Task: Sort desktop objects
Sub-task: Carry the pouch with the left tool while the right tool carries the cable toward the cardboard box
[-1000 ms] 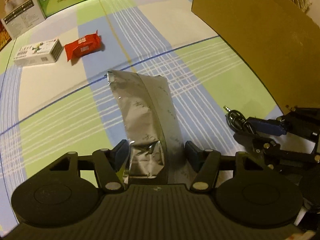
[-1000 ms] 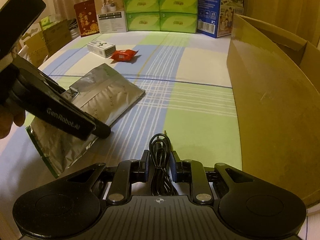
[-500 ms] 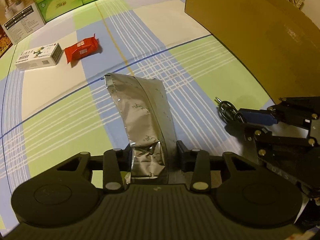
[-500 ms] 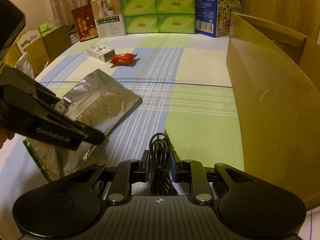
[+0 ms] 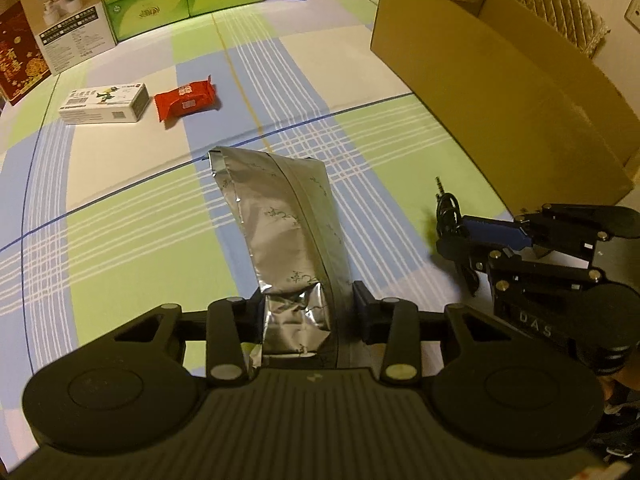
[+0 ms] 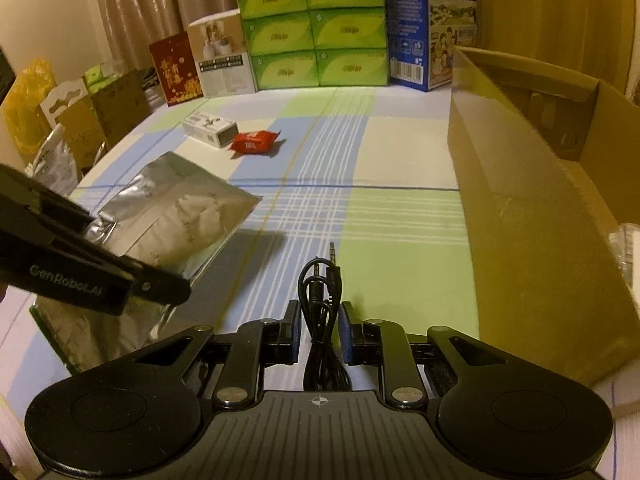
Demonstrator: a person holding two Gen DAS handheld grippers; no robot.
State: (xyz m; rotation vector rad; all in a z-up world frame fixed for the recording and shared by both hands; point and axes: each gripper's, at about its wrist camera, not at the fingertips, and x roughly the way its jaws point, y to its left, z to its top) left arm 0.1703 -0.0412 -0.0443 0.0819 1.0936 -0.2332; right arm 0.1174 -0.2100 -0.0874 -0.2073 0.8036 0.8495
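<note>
My left gripper (image 5: pixel 306 312) is shut on the near end of a silver foil pouch (image 5: pixel 280 220), which juts forward above the checked tablecloth. The same silver foil pouch (image 6: pixel 176 216) shows at the left in the right wrist view, under the left gripper's black body (image 6: pixel 80 276). My right gripper (image 6: pixel 319 332) is shut on a coiled black audio cable (image 6: pixel 320 284), its jack plugs pointing forward. In the left wrist view the right gripper (image 5: pixel 452 232) holds that black audio cable (image 5: pixel 446 204) just right of the pouch. A red snack packet (image 5: pixel 186 98) and a small white box (image 5: pixel 104 104) lie farther back.
An open cardboard box (image 6: pixel 532 184) stands along the right side; its wall (image 5: pixel 500 92) rises close to the right gripper. Green tissue boxes (image 6: pixel 316 28), a blue carton (image 6: pixel 432 24) and other cartons line the far edge. Bags and boxes (image 6: pixel 60 120) crowd the left.
Both grippers have risen with their loads and the views tilt up toward the far cartons. The pouch hangs clear of the cloth and the cable has been lifted higher beside it.
</note>
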